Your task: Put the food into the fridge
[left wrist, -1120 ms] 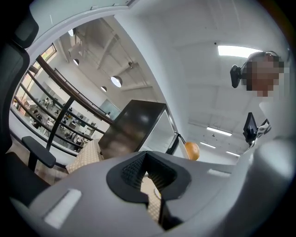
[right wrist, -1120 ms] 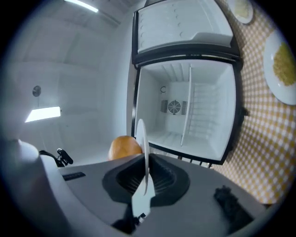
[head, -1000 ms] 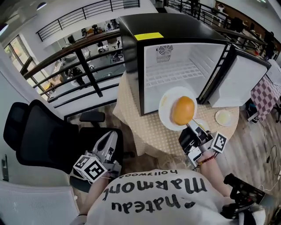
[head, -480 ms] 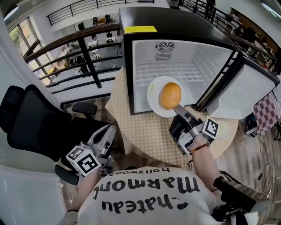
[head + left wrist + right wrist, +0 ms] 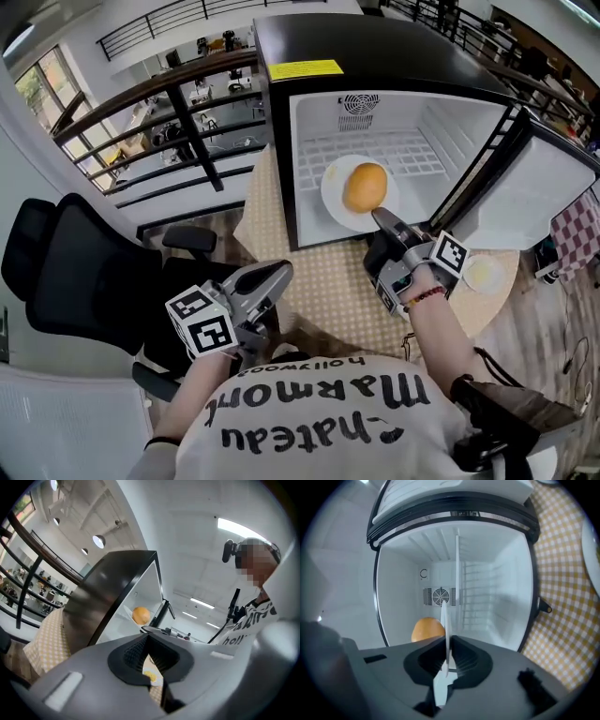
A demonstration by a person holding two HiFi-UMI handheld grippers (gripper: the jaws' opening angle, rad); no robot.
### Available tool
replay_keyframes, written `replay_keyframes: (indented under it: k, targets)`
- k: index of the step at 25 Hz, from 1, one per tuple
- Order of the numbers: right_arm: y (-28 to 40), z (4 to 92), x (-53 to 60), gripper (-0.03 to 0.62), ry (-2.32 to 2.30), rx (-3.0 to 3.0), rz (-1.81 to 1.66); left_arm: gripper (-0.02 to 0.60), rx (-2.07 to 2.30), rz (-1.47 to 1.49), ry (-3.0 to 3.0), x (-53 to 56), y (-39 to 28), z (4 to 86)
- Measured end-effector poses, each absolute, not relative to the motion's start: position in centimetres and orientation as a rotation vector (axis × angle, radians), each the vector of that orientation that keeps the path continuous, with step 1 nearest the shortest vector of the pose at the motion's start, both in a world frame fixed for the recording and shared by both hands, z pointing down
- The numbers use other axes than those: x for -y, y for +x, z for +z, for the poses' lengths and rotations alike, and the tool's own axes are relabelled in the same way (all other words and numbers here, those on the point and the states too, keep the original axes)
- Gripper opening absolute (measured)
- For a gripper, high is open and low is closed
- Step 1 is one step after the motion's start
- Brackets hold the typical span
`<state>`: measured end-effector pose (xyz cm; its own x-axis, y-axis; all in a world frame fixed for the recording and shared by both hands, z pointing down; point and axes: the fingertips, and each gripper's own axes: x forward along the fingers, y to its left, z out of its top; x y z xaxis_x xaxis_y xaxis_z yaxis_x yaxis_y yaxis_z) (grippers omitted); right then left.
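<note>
While the fridge [image 5: 356, 42] stands open on the checked-cloth table [image 5: 328, 291], the holdings read as follows.

**Item in hand:** white plate [image 5: 335, 192] bearing one round orange-brown bun [image 5: 365, 187]. It is in the fridge mouth, over the front lip, and not yet set down.

**Right gripper [image 5: 384, 221]:** jaws nearly together, pinching the plate's near rim. The plate reaches out ahead of it with no other support.

**Left gripper [image 5: 279, 272]:** jaws closed together with nothing between them. It is held low by the table's near edge, well apart from the fridge.

**Step:** judged to be the insertion of this dish, with the placing not yet done.

**Next move calls for:**
- carrying the plate level and deeper into the fridge;
- settling it on the wire shelf [image 5: 375, 150];
- parting the jaws and drawing straight back.

The bun lies loose on the plate, so any tilt risks a roll.

**Outstanding:** a second small plate with yellow food [image 5: 484, 274], on the table near the foot of the door, probably due the same treatment.

**Edges:**
- The fridge's black frame is close on the plate's left.
- The door [image 5: 534, 178] is swung out to the right, its hinge side near the right gripper.
- In the right gripper view the plate rim runs about level with the shelf, seemingly just above it, so the margin there looks small.

**Open room:** the cavity otherwise shows bare, with ample width and head-space over the bun. An office chair [image 5: 75, 281] stands to the left, well apart from the work.
</note>
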<state>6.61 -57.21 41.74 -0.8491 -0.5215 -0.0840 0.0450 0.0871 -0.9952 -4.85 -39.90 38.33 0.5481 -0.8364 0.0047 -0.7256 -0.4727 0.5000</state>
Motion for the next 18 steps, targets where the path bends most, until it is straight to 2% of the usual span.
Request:
replay_keyframes:
  k: [18]
  targets:
    - [3.6, 40.9, 61.0, 0.032, -0.885, -1.862, -1.690, 0.006, 0.942, -0.189, 2.574, 44.9, -8.8, 36.4]
